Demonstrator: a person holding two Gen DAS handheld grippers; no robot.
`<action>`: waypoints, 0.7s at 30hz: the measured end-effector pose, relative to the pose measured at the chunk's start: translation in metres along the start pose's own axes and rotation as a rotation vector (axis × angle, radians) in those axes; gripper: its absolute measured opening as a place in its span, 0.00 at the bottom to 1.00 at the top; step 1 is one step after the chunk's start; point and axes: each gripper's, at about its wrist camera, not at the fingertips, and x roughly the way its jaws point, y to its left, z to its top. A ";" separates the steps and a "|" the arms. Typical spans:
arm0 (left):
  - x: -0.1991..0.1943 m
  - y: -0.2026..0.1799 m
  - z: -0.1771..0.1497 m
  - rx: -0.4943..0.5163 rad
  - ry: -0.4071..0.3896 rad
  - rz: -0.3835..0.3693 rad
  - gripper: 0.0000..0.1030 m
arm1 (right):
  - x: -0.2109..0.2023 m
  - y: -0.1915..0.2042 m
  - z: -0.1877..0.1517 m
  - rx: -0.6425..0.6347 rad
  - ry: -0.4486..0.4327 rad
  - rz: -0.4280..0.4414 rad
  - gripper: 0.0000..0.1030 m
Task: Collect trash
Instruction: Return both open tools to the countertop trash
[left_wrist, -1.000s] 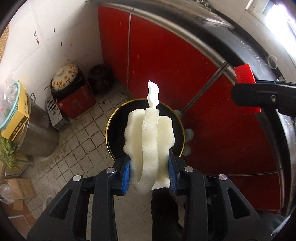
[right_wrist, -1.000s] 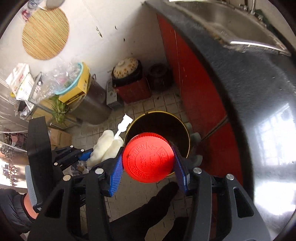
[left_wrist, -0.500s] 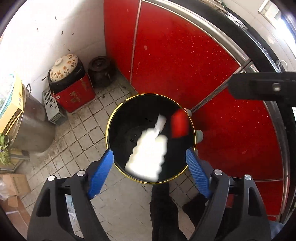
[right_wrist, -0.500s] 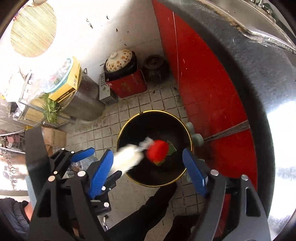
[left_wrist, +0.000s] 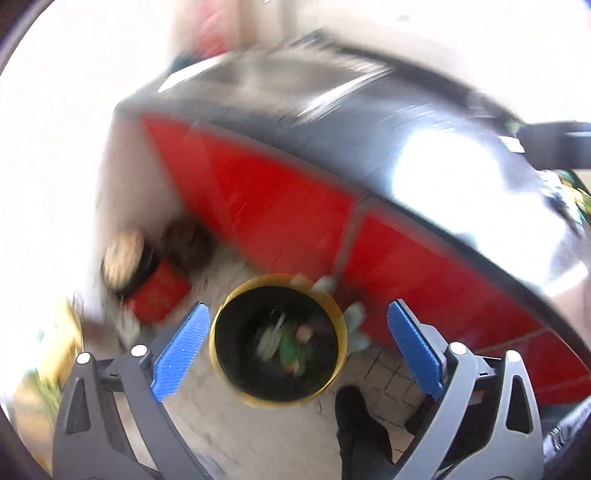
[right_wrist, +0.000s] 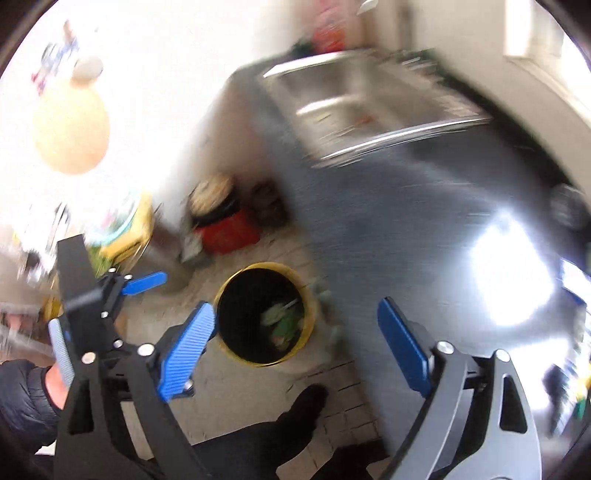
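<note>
The yellow-rimmed bin (left_wrist: 277, 338) stood on the tiled floor beside the red cabinet (left_wrist: 280, 206), trash inside. Above it, the left gripper (left_wrist: 295, 345) and right gripper (right_wrist: 295, 345) were opening wide, empty.

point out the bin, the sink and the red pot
bin (left_wrist: 334, 312): left wrist view, yellow rim, right side.
sink (right_wrist: 354, 99): right wrist view, steel basin floor.
red pot (right_wrist: 229, 230): right wrist view, red body, front face.
</note>
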 end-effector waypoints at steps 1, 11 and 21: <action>-0.007 -0.020 0.014 0.042 -0.025 -0.030 0.93 | -0.019 -0.016 -0.005 0.031 -0.031 -0.038 0.87; -0.057 -0.261 0.109 0.507 -0.184 -0.399 0.93 | -0.190 -0.196 -0.113 0.433 -0.230 -0.379 0.87; -0.060 -0.397 0.089 0.784 -0.177 -0.513 0.93 | -0.247 -0.293 -0.224 0.676 -0.264 -0.477 0.87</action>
